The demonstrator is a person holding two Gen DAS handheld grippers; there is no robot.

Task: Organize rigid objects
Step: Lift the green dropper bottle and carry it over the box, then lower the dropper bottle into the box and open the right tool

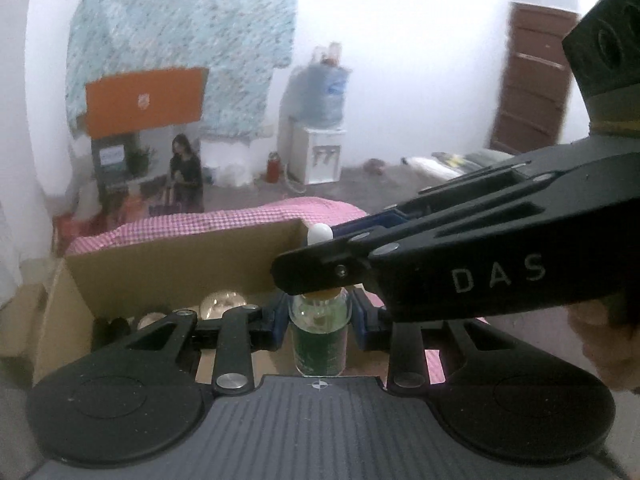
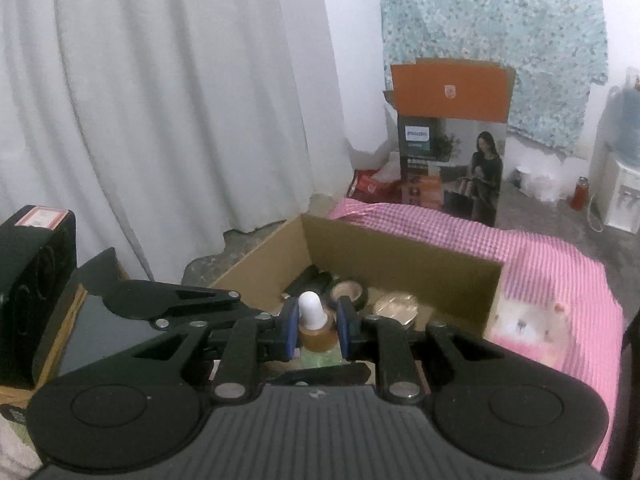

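Note:
A small glass dropper bottle (image 1: 319, 334) with a green label stands upright between the blue pads of my left gripper (image 1: 319, 320), which is shut on its body. My right gripper (image 2: 317, 322) comes in from the right in the left wrist view (image 1: 320, 240) and is shut on the bottle's brown cap (image 2: 316, 338), with the white rubber bulb (image 2: 311, 310) sticking out above its pads. Both grippers hold the bottle just in front of an open cardboard box (image 2: 400, 256).
The box holds a roll of dark tape (image 2: 350, 292), a round shiny lid (image 2: 396, 306) and dark items. It sits on a pink checked cloth (image 2: 540, 264). A pink-white soft object (image 2: 528, 326) lies right of the box. A black speaker (image 2: 36, 280) stands left.

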